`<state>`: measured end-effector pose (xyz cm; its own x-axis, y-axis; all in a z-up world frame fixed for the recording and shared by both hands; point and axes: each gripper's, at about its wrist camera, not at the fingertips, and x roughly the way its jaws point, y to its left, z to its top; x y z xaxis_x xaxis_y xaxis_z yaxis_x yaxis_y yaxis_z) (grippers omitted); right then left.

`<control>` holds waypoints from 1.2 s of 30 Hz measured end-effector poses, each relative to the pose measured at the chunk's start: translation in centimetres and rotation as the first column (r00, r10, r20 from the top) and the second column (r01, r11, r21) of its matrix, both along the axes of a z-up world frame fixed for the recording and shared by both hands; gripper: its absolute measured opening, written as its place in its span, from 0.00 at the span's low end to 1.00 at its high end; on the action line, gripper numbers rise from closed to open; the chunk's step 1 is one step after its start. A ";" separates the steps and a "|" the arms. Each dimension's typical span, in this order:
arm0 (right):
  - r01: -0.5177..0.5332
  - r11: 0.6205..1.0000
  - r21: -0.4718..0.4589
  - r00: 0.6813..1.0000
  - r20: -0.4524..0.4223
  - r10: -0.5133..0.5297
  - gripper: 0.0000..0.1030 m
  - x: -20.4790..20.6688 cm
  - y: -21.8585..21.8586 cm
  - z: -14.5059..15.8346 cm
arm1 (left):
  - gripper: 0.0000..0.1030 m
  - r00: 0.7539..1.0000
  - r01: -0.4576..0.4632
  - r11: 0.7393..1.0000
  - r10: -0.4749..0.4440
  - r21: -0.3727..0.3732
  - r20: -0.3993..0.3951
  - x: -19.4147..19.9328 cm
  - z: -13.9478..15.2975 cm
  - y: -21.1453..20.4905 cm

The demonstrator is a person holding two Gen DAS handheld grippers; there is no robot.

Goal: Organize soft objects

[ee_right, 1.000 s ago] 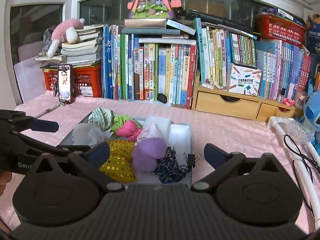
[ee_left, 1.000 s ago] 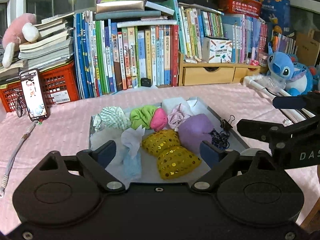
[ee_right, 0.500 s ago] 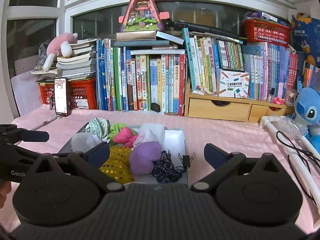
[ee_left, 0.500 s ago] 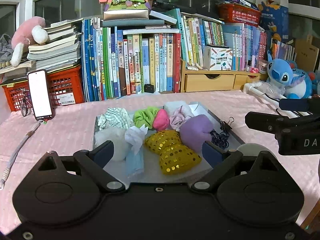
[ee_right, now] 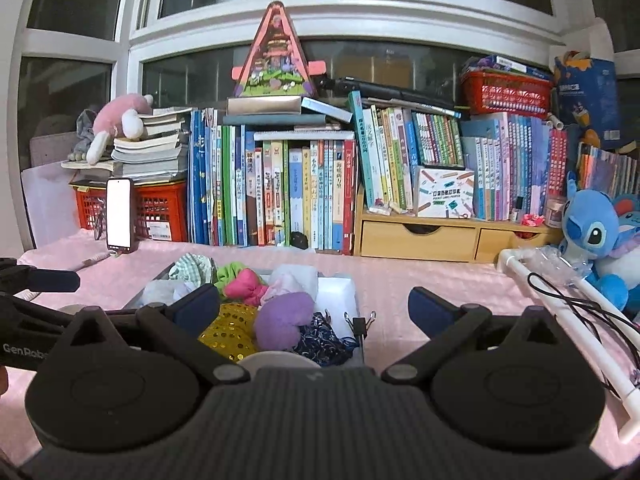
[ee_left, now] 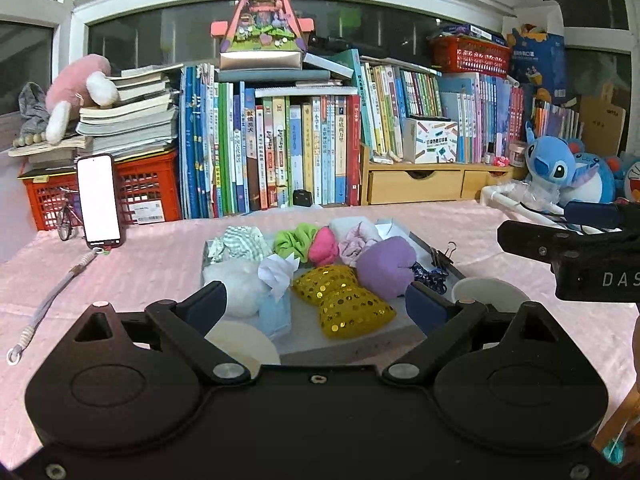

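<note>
Left wrist view: my left gripper stands wide and holds nothing, hanging over the near edge of the grey tray on the pink table. The soft things lie dead ahead in it: the gold sequin bow nearest, its long axis running from near-right to far-left, with the purple cushion to its right, the white tissue and a white fluffy ball to its left, and the green scrunchie and pink piece behind. Two pale round bowls (empty, as far as I can see) sit at the tray's near corners, one under my left finger, the other by my right. My judgement: this hand is the nearer to the bow.

Right wrist view: my right gripper is also wide and empty. The tray lies ahead and to the left of it, the purple cushion and a dark patterned cloth closest.

Against a second ago, both cameras sit higher and further back: the bowls now show, and the phone screen is blank white.
</note>
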<state>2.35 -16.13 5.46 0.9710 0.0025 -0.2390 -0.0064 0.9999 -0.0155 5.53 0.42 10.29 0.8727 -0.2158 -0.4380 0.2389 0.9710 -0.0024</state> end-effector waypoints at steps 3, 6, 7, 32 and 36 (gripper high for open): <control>0.002 1.000 -0.002 1.000 0.022 -0.002 1.00 -1.0 0.2 -0.5 | 0.94 1.000 -0.011 1.000 0.011 0.001 0.006 -1.1 -0.5 0.2; 0.015 1.000 0.001 0.999 0.044 -0.015 1.00 -2.0 0.5 -1.1 | 0.94 1.000 -0.020 1.000 0.020 -0.006 -0.004 -2.2 -1.2 0.4; 0.016 1.000 0.005 0.999 0.048 -0.016 1.00 -2.3 0.5 -1.4 | 0.94 1.000 -0.024 1.000 0.024 -0.010 -0.011 -2.4 -1.5 0.5; 0.037 0.999 -0.017 0.998 0.055 -0.036 1.00 -5.6 1.3 -6.5 | 0.95 0.992 -0.114 0.992 0.112 0.046 0.055 -7.3 -4.5 0.9; 0.030 0.999 -0.019 0.999 0.034 -0.029 1.00 -5.7 1.5 -7.3 | 0.95 0.991 -0.131 0.991 0.130 0.037 0.016 -7.5 -5.5 1.2</control>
